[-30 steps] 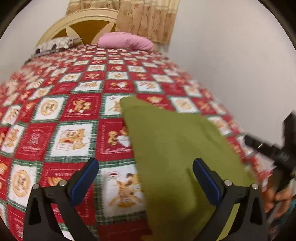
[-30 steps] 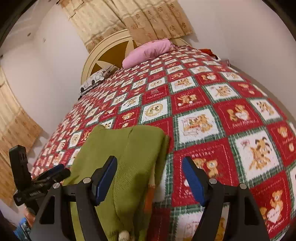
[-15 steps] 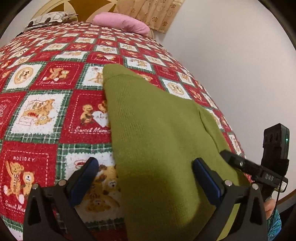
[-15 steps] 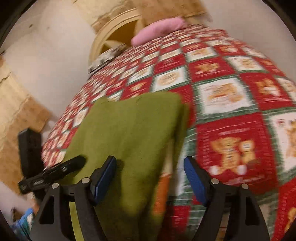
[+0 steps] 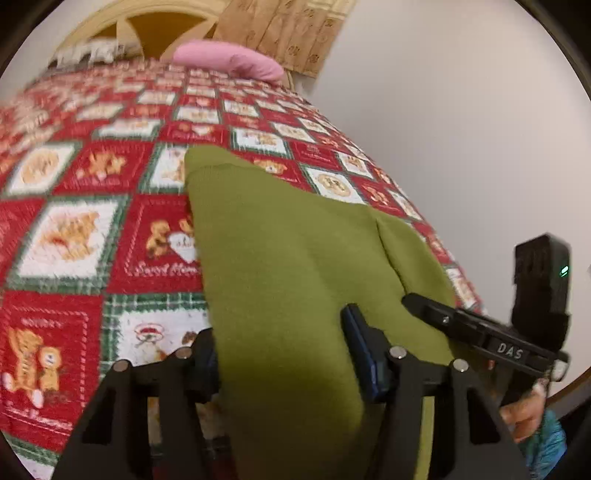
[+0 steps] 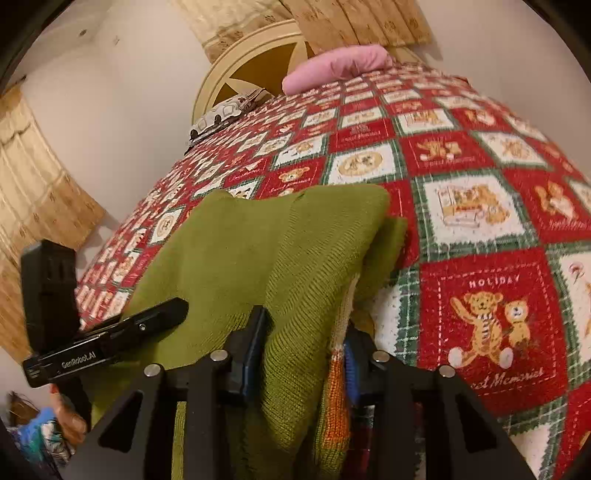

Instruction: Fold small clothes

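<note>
Both hand-held grippers, left (image 5: 284, 354) and right (image 6: 306, 343), have clamped onto green garment (image 5: 288, 258).

Bedroom background, both wrist views

Bed covered by a red/white/green patchwork bedspread (image 5: 110, 229) with teddy-bear squares; legible text on patches: "HOLIDAY", "Sweet Memories". Pink pillow (image 6: 336, 68) at the head end, touching the bedspread's far edge. Second pillow, white with dark pattern (image 6: 221, 114), beside it, toward the left in the right wrist view; blurred in the left wrist view. Cream round-topped headboard (image 6: 258, 66) with dark yellow panels in a star/spoke layout behind both pillows. Beige patterned curtains (image 5: 288, 33) hang above the headboard; more curtain (image 6: 33, 192) on the adjacent wall. Plain off-white wall (image 5: 461, 129) runs along one side of the bed.
</note>
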Action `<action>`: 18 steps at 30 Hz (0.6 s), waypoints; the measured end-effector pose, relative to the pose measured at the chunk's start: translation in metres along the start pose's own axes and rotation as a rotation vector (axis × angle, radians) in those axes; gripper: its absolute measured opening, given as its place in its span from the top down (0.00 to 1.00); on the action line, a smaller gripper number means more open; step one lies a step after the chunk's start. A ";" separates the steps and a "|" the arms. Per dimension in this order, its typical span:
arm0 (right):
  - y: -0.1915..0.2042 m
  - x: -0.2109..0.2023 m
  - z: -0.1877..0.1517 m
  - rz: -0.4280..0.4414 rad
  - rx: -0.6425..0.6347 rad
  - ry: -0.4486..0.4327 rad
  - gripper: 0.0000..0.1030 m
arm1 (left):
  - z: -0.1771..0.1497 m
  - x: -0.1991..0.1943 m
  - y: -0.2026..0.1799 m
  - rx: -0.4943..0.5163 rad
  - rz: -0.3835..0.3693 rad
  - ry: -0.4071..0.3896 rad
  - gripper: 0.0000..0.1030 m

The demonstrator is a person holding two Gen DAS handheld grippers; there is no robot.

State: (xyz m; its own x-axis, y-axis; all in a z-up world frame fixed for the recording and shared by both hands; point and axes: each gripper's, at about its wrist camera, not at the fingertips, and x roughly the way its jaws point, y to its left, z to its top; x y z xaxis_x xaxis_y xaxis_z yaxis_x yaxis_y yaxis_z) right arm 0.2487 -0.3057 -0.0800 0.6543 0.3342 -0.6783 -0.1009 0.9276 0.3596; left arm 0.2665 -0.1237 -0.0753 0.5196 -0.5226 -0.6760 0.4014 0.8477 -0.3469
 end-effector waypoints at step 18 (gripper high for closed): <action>0.071 -0.057 -0.010 -0.180 -0.101 -0.120 0.79 | -0.010 -0.040 -0.004 -0.050 0.058 -0.045 0.62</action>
State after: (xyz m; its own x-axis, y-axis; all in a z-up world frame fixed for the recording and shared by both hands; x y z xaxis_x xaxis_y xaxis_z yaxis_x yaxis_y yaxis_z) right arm 0.1969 -0.2570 -0.0223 0.7520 0.1456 -0.6428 -0.0452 0.9844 0.1701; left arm 0.2366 -0.1053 -0.0533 0.5746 -0.4750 -0.6665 0.3316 0.8796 -0.3410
